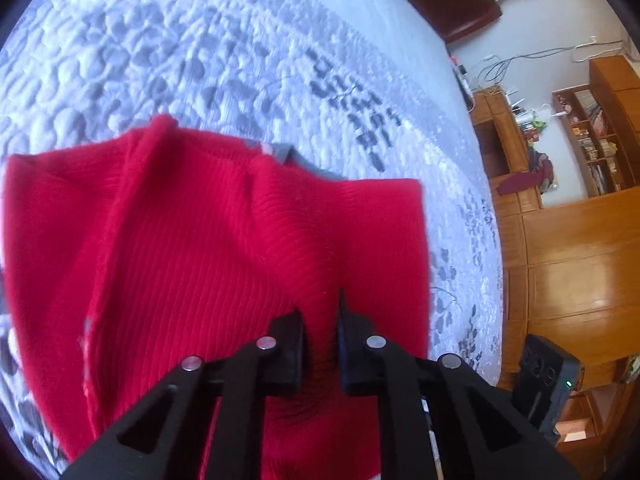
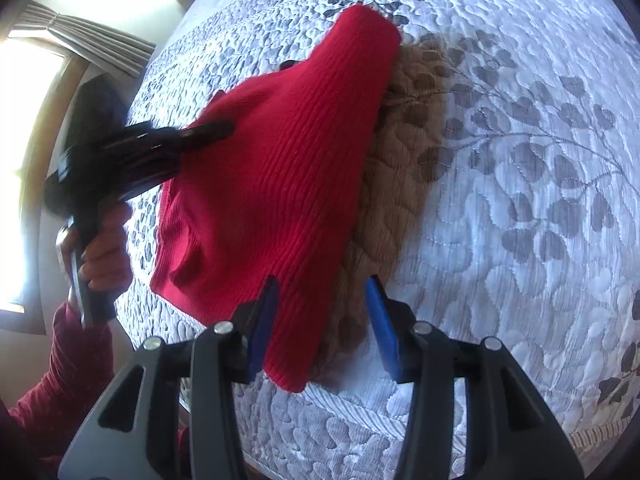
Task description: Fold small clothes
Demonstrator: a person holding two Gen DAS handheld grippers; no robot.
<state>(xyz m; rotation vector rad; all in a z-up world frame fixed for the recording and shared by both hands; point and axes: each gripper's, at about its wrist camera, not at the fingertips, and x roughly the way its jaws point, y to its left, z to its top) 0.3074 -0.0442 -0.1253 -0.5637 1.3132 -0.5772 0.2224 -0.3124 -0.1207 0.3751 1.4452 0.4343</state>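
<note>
A red ribbed knit garment lies on the quilted bedspread. My left gripper is shut on a pinched fold of the red garment. In the right wrist view the left gripper reaches in from the left and holds the red garment partly lifted. A brown knit garment lies under the red one's right edge. My right gripper has blue pads and is open, with the red garment's near corner and the brown edge between its jaws.
The bedspread is white with grey leaf patterns. The bed's edge runs along the right of the left wrist view, with a wooden floor, wooden shelves and a dark box beyond. A window with curtain is at left.
</note>
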